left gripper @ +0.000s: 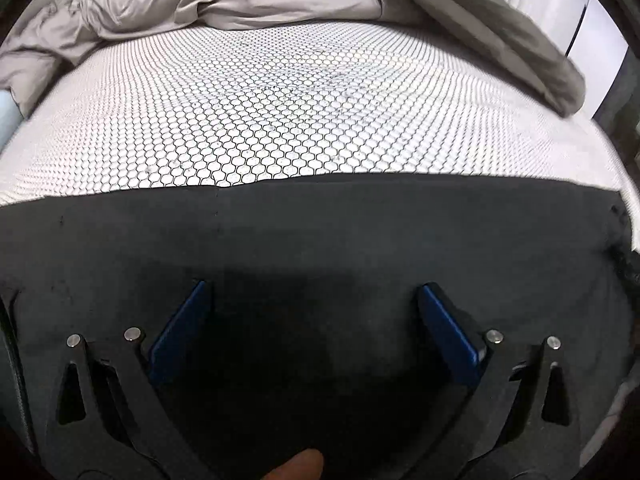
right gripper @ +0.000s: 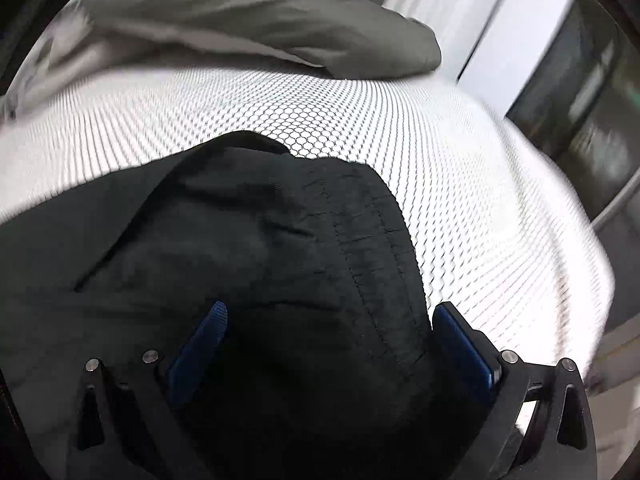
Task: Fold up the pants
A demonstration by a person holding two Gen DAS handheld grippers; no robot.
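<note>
1. The pants (left gripper: 320,232) were black, of a matte woven cloth, and lay on the honeycomb-patterned mattress (left gripper: 304,104) at its near side.
2. In the left wrist view they lay flat, their far edge straight across the mattress.
3. In the right wrist view a folded, stitched end (right gripper: 304,232) lay creased on the mattress.

You have a white mattress cover printed with a fine black honeycomb pattern (left gripper: 304,104) spread wide in front of you. At its far edge lies a crumpled grey duvet (left gripper: 224,4), bunched up on the far left, with one thick fold (left gripper: 520,44) running down toward the right side. The right wrist view shows that same grey fold (right gripper: 280,20) blurred. Beyond it on the far right stands a white panel (right gripper: 516,32) beside a dark glass frame (right gripper: 588,112).
</note>
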